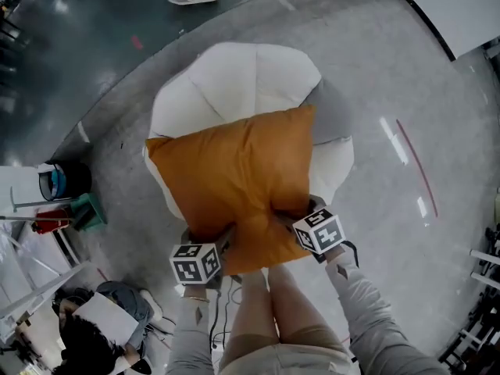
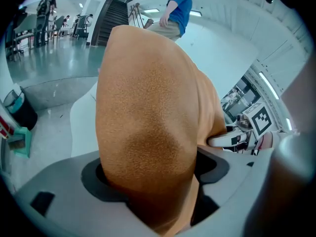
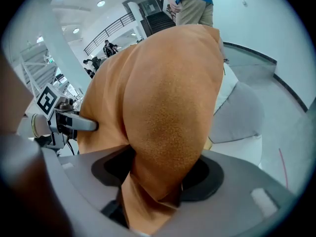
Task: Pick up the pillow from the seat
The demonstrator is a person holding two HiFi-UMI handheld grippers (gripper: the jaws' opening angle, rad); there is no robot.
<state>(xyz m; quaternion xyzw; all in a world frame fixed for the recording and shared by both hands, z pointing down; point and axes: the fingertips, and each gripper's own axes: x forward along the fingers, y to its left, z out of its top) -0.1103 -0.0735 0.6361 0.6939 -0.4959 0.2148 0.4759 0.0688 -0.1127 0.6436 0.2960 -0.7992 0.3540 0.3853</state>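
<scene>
**Two grippers pinch one orange pillow above the white seat**

Both tools grip the same orange pillow along its near edge. The left gripper has a thick fold of the fabric bunched between its jaws. They stand fairly wide but press on the stuffing from both sides. The right gripper does likewise at the other near corner, its jaws set somewhat narrower and closed on a creased wad of cloth that hangs below them.

From each pair of jaws the pillow bulges forward and upward, filling most of what lies ahead of them. Across the cushion from the left jaws, the right tool's marker cube shows just beyond the fabric. The left one's cube shows the same way from the right jaws.

Beyond the jaws, under and behind the pillow's far half, sits the white seat, with a grey cushion on the side past the right jaws. Whether the pillow rests on the seat or hangs free of it cannot be told.

Far ahead of the jaws, a person in a blue shirt stands on the grey floor.
</scene>
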